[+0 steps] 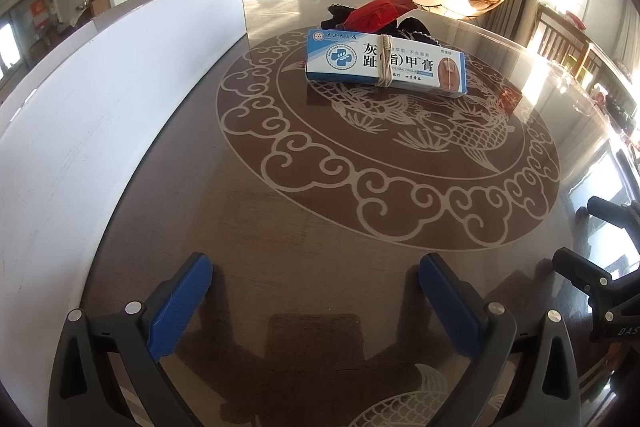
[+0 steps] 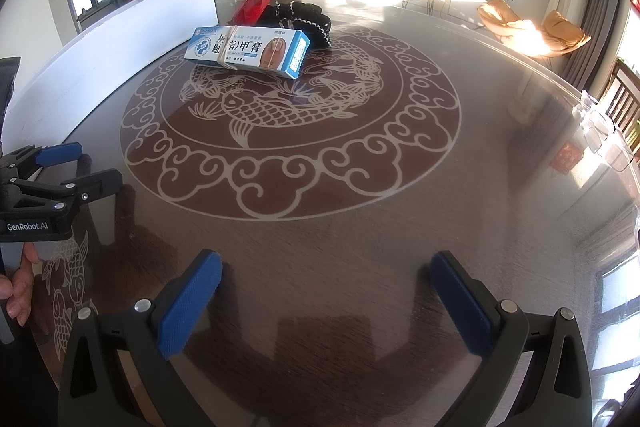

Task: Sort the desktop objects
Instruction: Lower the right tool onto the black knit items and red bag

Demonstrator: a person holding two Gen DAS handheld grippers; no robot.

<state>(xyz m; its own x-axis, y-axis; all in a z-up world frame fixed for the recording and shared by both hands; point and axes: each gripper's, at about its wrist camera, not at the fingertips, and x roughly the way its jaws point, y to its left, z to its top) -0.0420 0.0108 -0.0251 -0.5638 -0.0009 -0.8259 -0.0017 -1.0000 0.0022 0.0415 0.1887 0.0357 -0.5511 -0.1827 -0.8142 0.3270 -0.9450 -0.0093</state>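
- A blue-and-white carton [image 1: 386, 63] printed with Chinese characters, bound round its middle by a tan rubber band [image 1: 385, 61], lies flat on the inner ring of the table's fish medallion, on the far side of the table from both cameras.
- Touching the carton's far edge is a black fabric item with pale stitched trim [image 2: 304, 17], and a red foil packet [image 1: 374, 11] rests on top of that fabric.
- A white board [image 1: 100, 99] stands on edge along the table's left side, well apart from the carton.
- The dark glossy table [image 2: 360, 227] carries a pale fish-and-cloud pattern; the near stretch under both tools is bare.
- The left gripper [image 1: 316, 291] hovers over the near table with its blue pads spread wide and nothing between them.
- The right gripper [image 2: 326, 291] hangs likewise, jaws wide apart and empty.
- In the right wrist view a hand [image 2: 18, 287] grips the left tool at the frame's left edge.
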